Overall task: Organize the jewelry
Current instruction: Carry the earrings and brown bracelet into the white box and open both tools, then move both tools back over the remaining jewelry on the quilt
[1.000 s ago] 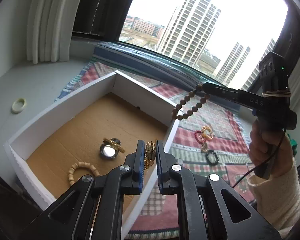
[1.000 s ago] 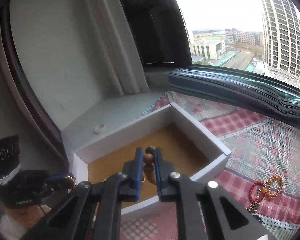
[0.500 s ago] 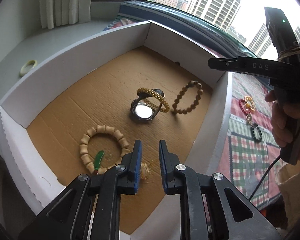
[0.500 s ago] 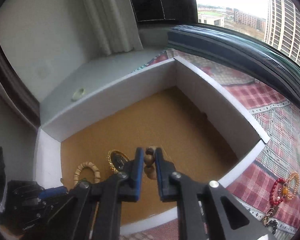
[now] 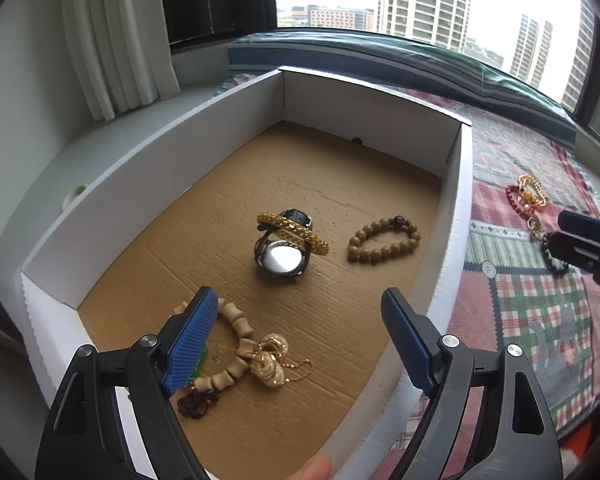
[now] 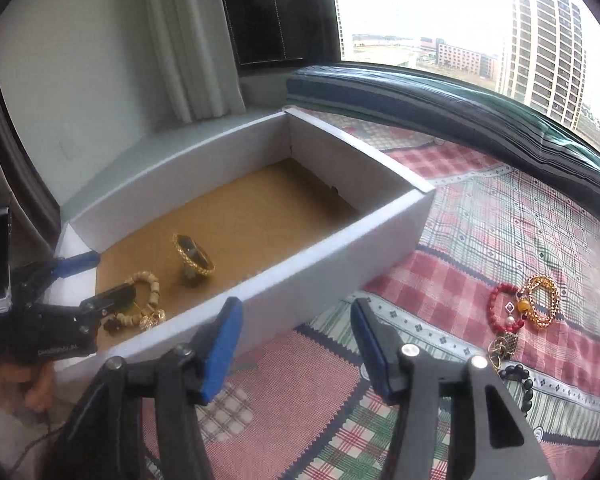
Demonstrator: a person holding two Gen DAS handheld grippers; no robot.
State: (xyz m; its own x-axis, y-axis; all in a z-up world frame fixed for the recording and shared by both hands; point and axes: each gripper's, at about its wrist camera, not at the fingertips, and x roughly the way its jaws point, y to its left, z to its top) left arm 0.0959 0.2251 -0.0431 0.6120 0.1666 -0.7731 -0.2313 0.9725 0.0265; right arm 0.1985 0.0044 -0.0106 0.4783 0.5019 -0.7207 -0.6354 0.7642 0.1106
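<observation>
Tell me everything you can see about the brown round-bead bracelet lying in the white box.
The brown round-bead bracelet is a closed loop of smooth, wood-looking tan beads with one darker bead at its far side. It lies flat on the cardboard floor of the white box, near the right wall but apart from it. It sits to the right of the watch with the gold bangle and does not touch it. Nothing grips it. It is hidden in the right wrist view.

A second ago both tools were clamped on jewelry. Now the left tool (image 5: pixel 296 316) hangs low in the box (image 5: pixel 456 216), its jaws opening, and the gold chain (image 5: pixel 274 362) lies on the cardboard floor. The right tool's (image 6: pixel 296 320) jaws are opening too, empty, and the brown bead bracelet (image 5: pixel 382 240) rests inside the box.
</observation>
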